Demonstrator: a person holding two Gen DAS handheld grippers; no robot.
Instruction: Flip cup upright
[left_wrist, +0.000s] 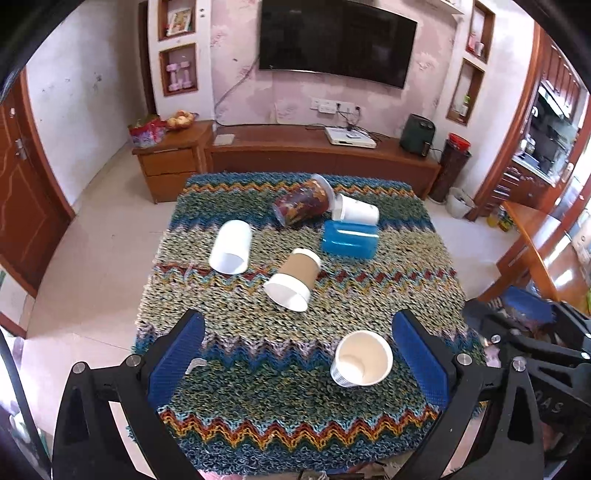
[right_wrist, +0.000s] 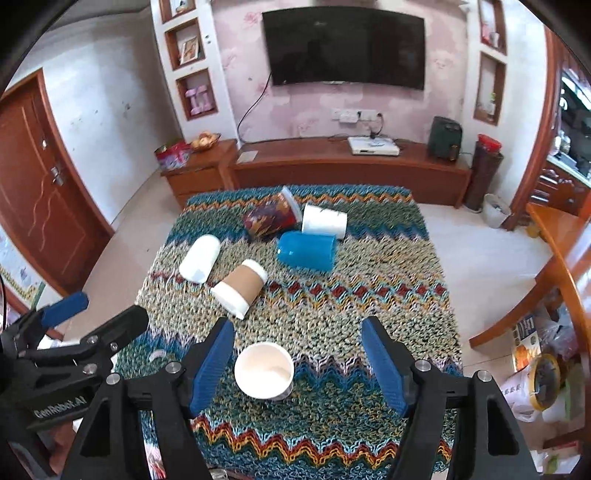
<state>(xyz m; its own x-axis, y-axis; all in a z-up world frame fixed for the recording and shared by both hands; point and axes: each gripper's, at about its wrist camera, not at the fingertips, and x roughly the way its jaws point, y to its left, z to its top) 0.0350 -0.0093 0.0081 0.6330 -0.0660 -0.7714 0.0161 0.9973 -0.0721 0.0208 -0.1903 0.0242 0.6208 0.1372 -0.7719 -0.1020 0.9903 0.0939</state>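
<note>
A white paper cup (right_wrist: 264, 370) with a ribbed outside stands upright on the near part of the zigzag-patterned knitted cloth (right_wrist: 332, 306), its mouth open to the top. In the right wrist view it is between the two blue-padded fingers of the right gripper (right_wrist: 298, 363), close to the left finger (right_wrist: 212, 363) and well apart from the other one; neither pad touches it. The fingers of this gripper are spread wide and hold nothing.

In the left wrist view the same cup (left_wrist: 361, 359) is near the right finger (left_wrist: 421, 360) of the left gripper (left_wrist: 298, 360), but does not touch it. This gripper is also spread wide and holds nothing.

Farther on the cloth other cups lie on their sides: a white cup with a brown cardboard sleeve (left_wrist: 293, 278), a plain white cup (left_wrist: 231, 246) to its left, a blue plastic cup (left_wrist: 349, 239), a small white paper cup (left_wrist: 355, 210) behind it, and a dark patterned tumbler with a clear lid (left_wrist: 303, 201) that touches the small white cup.

Behind the table there is a long wooden cabinet (left_wrist: 317, 149) and a black television (left_wrist: 334, 38) on the wall.
</note>
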